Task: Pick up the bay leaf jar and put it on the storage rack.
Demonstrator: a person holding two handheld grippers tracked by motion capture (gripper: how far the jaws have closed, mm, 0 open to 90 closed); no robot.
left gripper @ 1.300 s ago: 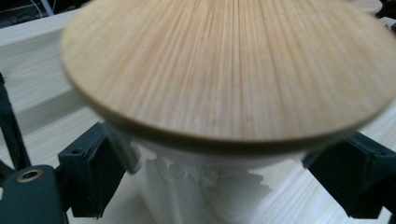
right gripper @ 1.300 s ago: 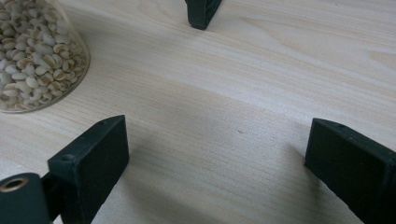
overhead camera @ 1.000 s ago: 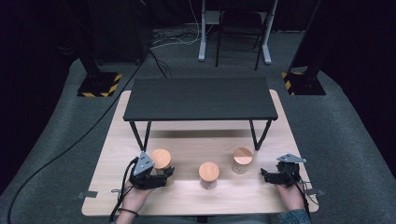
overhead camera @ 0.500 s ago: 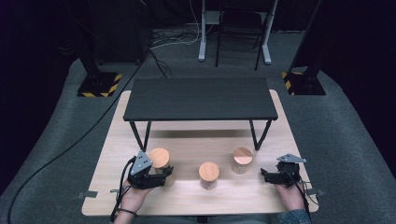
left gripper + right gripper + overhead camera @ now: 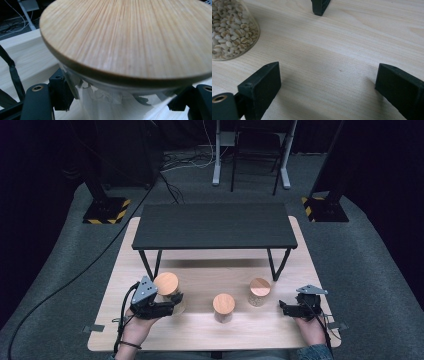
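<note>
A glass jar with a round wooden lid (image 5: 166,283) is gripped low on its body by my left gripper (image 5: 176,301) at the table's front left. It hangs slightly tilted just above the wood. In the left gripper view the lid (image 5: 130,37) looms close, with the clear glass (image 5: 100,100) pinched between both black jaws of the left gripper (image 5: 117,105). My right gripper (image 5: 286,309) rests at the front right, open and empty. In its own view the right gripper (image 5: 329,85) has bare wood between its pads.
Two more lidded jars stand on the light wooden table (image 5: 200,330): a middle jar (image 5: 223,306) and a right jar (image 5: 259,291), the latter holding pale grains (image 5: 229,30). A low black bench (image 5: 215,226) spans the back, with one leg (image 5: 320,6) close ahead of the right gripper.
My left gripper has risen a little with the jar in it, and the lid now sits higher and farther left. The right hand has stayed put.
</note>
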